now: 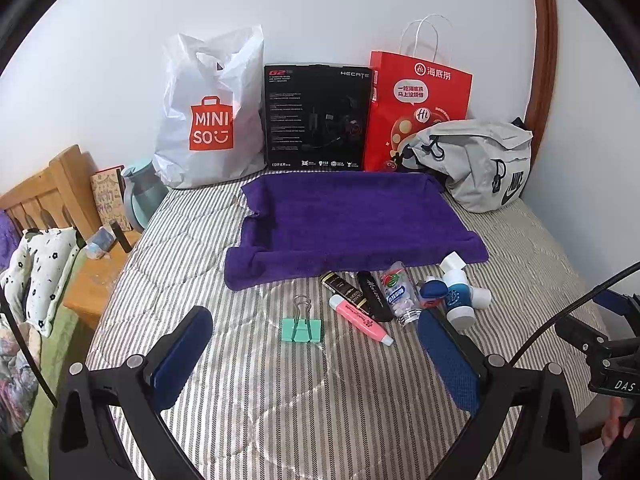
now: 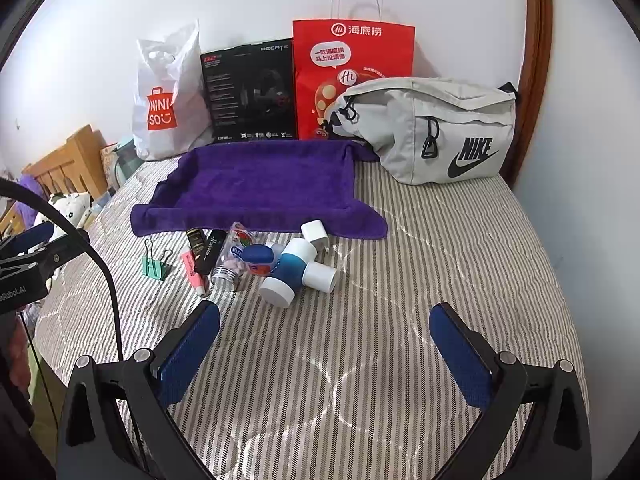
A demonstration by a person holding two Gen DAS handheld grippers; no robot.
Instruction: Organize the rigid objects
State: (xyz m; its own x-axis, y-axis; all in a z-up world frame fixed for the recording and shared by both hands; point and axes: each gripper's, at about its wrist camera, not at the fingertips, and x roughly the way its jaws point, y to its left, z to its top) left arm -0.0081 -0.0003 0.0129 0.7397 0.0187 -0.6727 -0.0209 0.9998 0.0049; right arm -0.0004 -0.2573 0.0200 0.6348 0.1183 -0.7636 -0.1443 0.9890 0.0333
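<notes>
A purple cloth tray [image 1: 352, 216] [image 2: 264, 184] lies on the striped bed. In front of it sits a cluster of small items: a green binder clip [image 1: 301, 328] [image 2: 154, 266], a pink highlighter [image 1: 360, 318] [image 2: 194, 274], two black tubes [image 1: 362, 292] [image 2: 204, 252], a clear jar of pills [image 1: 400, 294] [image 2: 234, 262], a blue case [image 1: 434, 290] [image 2: 258, 258], a blue-and-white bottle [image 1: 458, 300] [image 2: 288, 274] and a white charger plug [image 2: 316, 236]. My left gripper [image 1: 316, 340] is open just short of the binder clip. My right gripper [image 2: 326, 336] is open, holding nothing, nearer than the bottle.
Against the back wall stand a white Miniso bag [image 1: 208, 112], a black headset box [image 1: 316, 118] and a red paper bag [image 1: 416, 104]. A grey Nike pouch [image 2: 432, 128] lies at the right. A wooden bedside table [image 1: 96, 280] stands left of the bed.
</notes>
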